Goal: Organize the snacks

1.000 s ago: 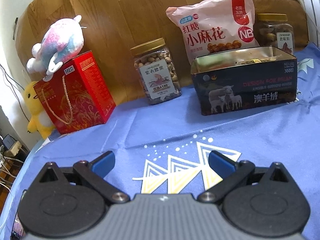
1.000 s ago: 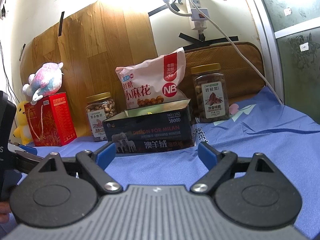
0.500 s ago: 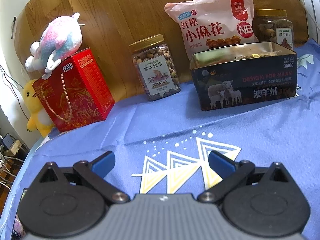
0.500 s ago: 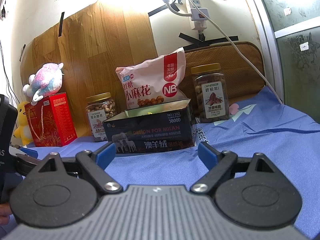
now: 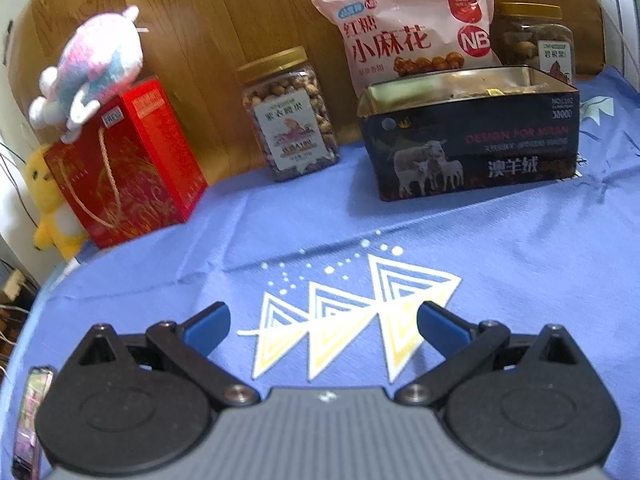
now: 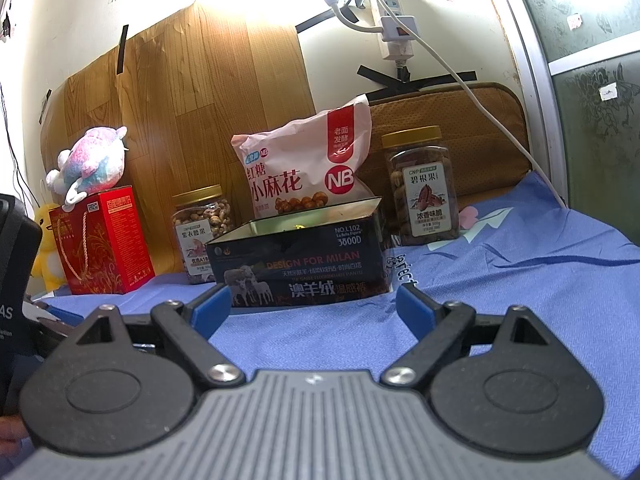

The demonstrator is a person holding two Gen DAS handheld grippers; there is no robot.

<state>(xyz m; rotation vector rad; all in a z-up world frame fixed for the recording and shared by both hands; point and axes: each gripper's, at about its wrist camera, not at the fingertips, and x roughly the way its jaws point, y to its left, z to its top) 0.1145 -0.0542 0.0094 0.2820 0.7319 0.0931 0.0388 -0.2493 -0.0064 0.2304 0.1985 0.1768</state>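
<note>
Both the left hand-held gripper [image 5: 324,326] and right hand-held gripper [image 6: 316,308] hover wide open and empty before the open tin [image 6: 304,264] on the blue cloth [image 5: 500,248].

Blue cloth [image 5: 500,248] with white-and-yellow triangle print, red gift box [image 5: 128,160] with gold swirls, pink snack bag [image 5: 404,28], gold-lidded jars [image 5: 288,116], dark tin [image 5: 472,140] with white sheep, pastel plush [image 5: 96,68]

Overhead glare blows out right view — left view slightly blurred.
</note>
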